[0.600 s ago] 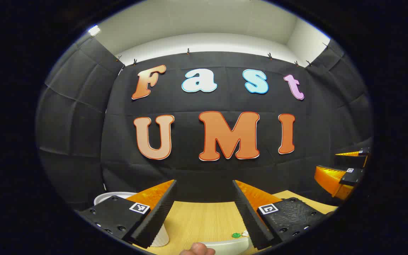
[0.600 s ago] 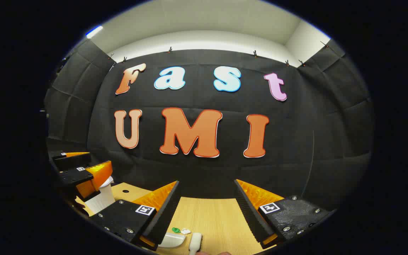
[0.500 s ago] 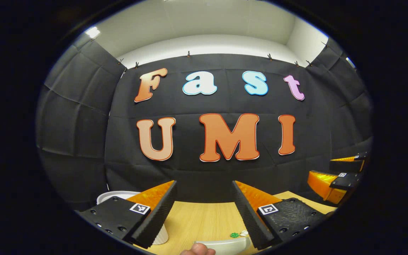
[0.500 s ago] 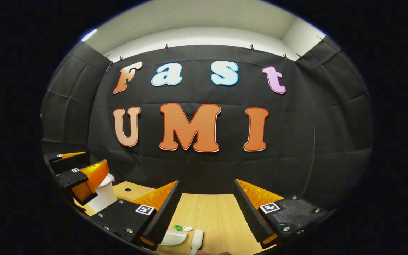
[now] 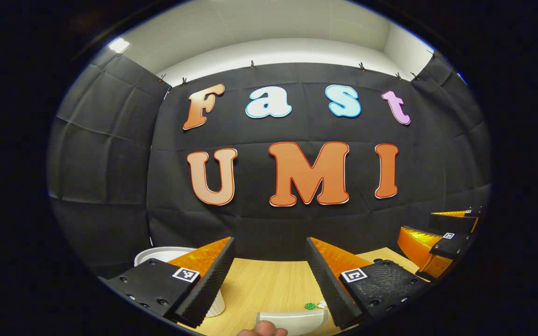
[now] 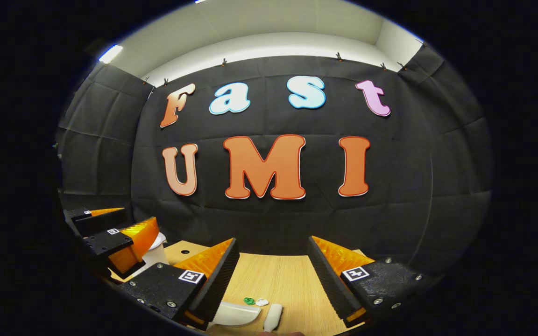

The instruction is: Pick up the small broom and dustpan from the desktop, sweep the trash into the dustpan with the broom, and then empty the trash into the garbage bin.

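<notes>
left gripper view, left gripper (image 5: 269, 270): jaws apart, nothing between them, above the table (image 5: 259, 289).
left gripper view, dustpan (image 5: 292, 321): white, flat on the table at the bottom edge, a fingertip (image 5: 262, 331) just in front of it.
left gripper view, trash (image 5: 315, 305): green and white scraps just past the dustpan.
left gripper view, bin (image 5: 166, 255): white, far left, partly behind the gripper.
left gripper view, risk: a skewed grab could shove the dustpan into the scraps and scatter them.
right gripper view, right gripper (image 6: 271, 270): jaws apart, empty.
right gripper view, broom (image 6: 272, 317): white handle on the table, right beside the dustpan.
right gripper view, risk: broom sits at the view's edge; a blind descent may clip the dustpan or pinch the handle off-centre so it slips.
</notes>
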`<state>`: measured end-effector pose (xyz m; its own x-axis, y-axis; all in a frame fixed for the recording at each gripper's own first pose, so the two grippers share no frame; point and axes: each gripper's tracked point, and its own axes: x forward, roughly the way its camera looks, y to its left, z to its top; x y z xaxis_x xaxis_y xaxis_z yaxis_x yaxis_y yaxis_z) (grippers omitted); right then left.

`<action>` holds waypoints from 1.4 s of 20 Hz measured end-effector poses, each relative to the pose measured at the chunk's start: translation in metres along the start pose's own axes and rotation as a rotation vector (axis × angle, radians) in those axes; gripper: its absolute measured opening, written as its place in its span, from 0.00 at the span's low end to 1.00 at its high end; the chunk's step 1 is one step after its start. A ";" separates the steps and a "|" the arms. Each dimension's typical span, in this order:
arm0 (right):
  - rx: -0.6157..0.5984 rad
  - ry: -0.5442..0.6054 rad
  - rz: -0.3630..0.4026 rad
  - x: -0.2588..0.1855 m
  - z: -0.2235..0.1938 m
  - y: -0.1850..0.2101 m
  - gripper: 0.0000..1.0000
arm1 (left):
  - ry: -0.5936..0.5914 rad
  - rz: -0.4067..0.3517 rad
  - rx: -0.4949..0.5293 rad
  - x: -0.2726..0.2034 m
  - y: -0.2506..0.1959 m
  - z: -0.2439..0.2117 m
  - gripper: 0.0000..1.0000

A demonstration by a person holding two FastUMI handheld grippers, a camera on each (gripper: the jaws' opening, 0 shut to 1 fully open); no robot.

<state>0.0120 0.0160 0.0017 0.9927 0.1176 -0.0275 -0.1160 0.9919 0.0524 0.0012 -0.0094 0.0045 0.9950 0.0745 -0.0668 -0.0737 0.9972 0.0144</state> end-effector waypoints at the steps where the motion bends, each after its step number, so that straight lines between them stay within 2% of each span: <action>1: 0.003 0.000 0.002 0.002 0.001 0.001 0.92 | -0.001 0.005 -0.001 0.001 0.001 0.000 0.94; 6: 0.006 -0.003 -0.001 0.007 -0.003 0.002 0.92 | 0.012 -0.006 -0.024 0.004 -0.002 -0.007 0.94; 13: -0.058 -0.082 -0.027 0.005 0.016 -0.001 0.92 | -0.010 -0.030 -0.042 0.008 -0.013 -0.005 0.94; 19: -0.048 -0.030 -0.065 0.005 0.000 0.003 0.92 | 0.018 -0.075 -0.030 0.008 -0.014 -0.014 0.94; 22: -0.061 -0.032 -0.084 0.000 0.000 0.013 0.92 | 0.002 -0.081 -0.025 0.009 0.001 -0.014 0.94; 25: -0.070 -0.035 -0.112 -0.003 -0.001 0.025 0.92 | -0.012 -0.072 0.022 0.008 0.018 -0.015 0.94; 28: -0.075 -0.013 -0.150 -0.005 -0.009 0.035 0.92 | -0.004 -0.119 0.035 0.004 0.018 -0.025 0.94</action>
<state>0.0027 0.0507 -0.0054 0.9993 -0.0328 -0.0169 0.0323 0.9991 -0.0258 0.0024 0.0096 -0.0201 0.9968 -0.0443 -0.0661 0.0471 0.9980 0.0416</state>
